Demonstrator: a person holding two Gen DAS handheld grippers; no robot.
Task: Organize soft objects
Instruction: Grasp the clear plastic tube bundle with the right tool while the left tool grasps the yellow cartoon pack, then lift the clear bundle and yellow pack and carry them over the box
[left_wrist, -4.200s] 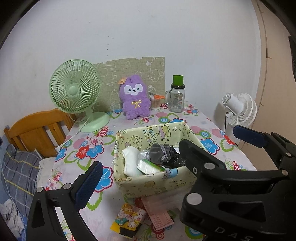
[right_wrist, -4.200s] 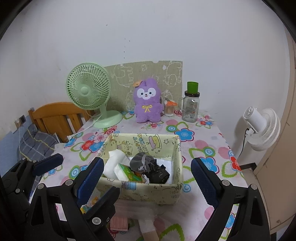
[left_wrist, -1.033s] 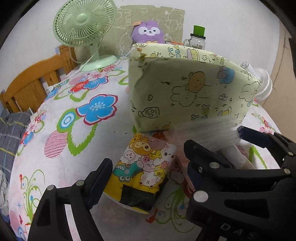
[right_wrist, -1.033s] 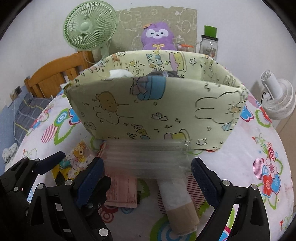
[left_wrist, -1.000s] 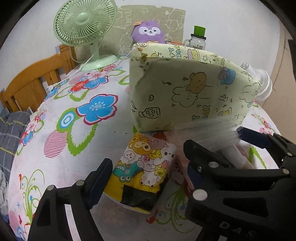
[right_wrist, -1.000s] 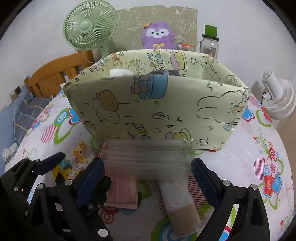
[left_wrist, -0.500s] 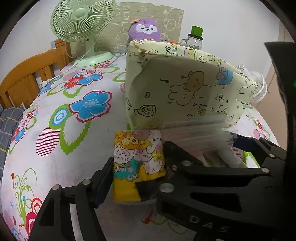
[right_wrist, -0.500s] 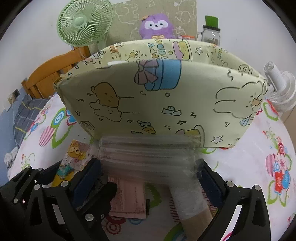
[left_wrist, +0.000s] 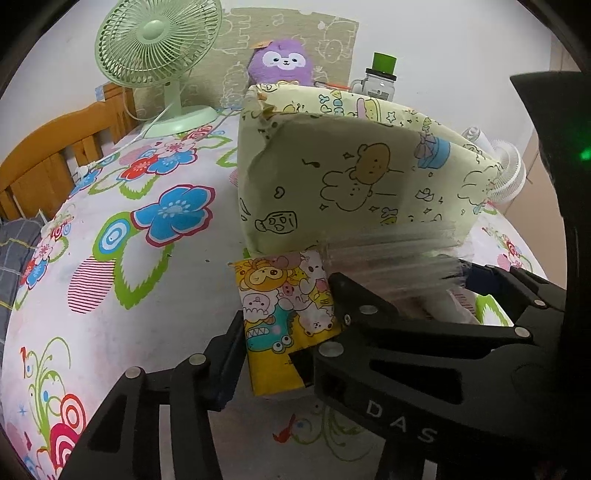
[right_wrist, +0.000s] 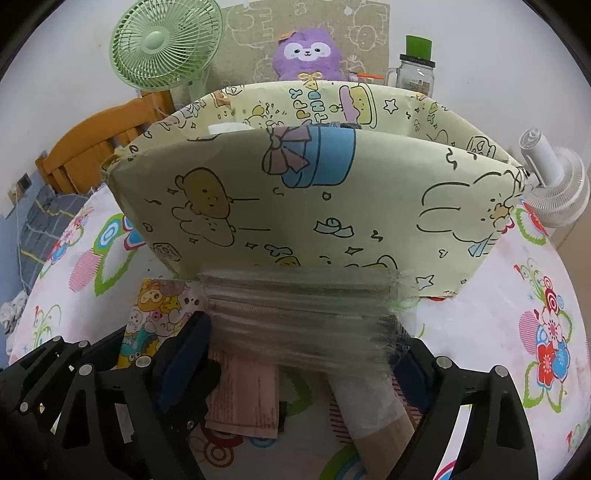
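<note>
Flowers cover the tablecloth on our table, and far back by the wall stand a green fan and a purple plush toy. Our big yellow fabric box sits in the middle. Just in front lies a clear plastic pack; our right gripper is wide open around it. Our left gripper has just been closing and now pinches the little cartoon pack, near the box's left corner.

The storage box looks like soft matt cloth with cartoon prints. A clear crinkly plastic bag shines in front of it. The little cartoon pack is glossy, maybe plastic wrap. The purple toy is fluffy plush.
</note>
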